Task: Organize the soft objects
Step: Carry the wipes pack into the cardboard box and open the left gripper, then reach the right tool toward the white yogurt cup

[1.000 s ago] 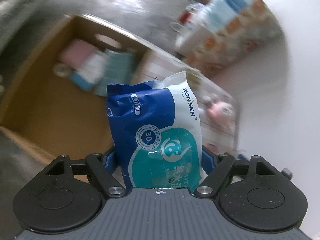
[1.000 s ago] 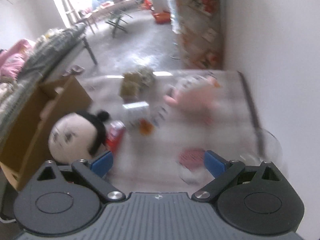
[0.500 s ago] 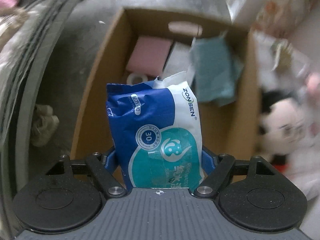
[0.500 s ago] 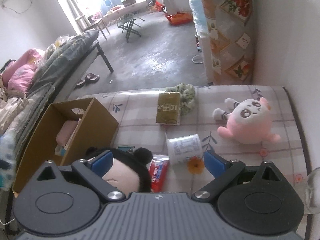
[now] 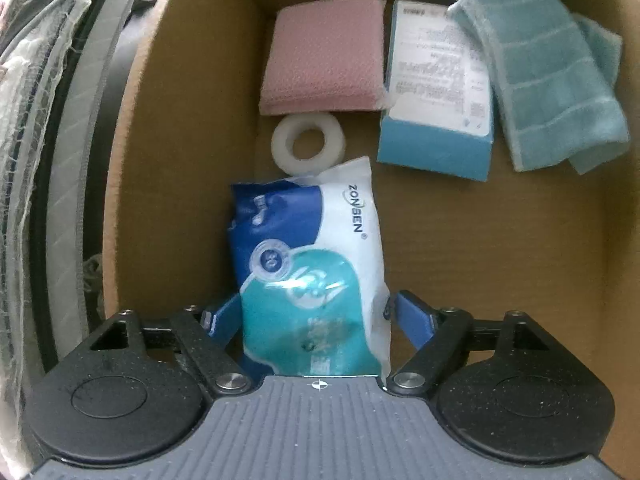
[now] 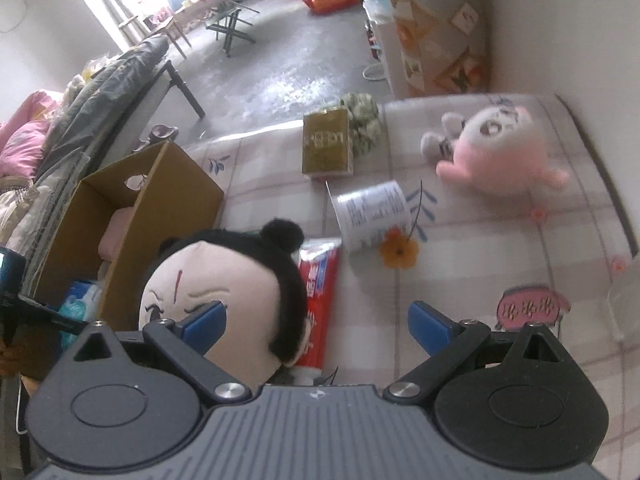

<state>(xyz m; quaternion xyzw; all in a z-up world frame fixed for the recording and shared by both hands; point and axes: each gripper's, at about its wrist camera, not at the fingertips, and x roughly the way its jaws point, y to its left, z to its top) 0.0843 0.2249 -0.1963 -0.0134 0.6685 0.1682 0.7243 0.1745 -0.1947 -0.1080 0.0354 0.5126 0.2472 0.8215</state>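
The left gripper [image 5: 316, 316] is opening its fingers around the wet wipes pack [image 5: 312, 268], which is standing lengthwise between them, pointing down into the cardboard box [image 5: 460, 248] near its left wall.

Strong fisheye curvature was seen at the edges of both views, daylight was blown out at the window [image 6: 100, 4] and glared off the floor [image 6: 288, 76], the pink plush [image 6: 500, 152] was smeared by blur, and the cardboard box [image 5: 440, 248] was dimly, evenly lit.
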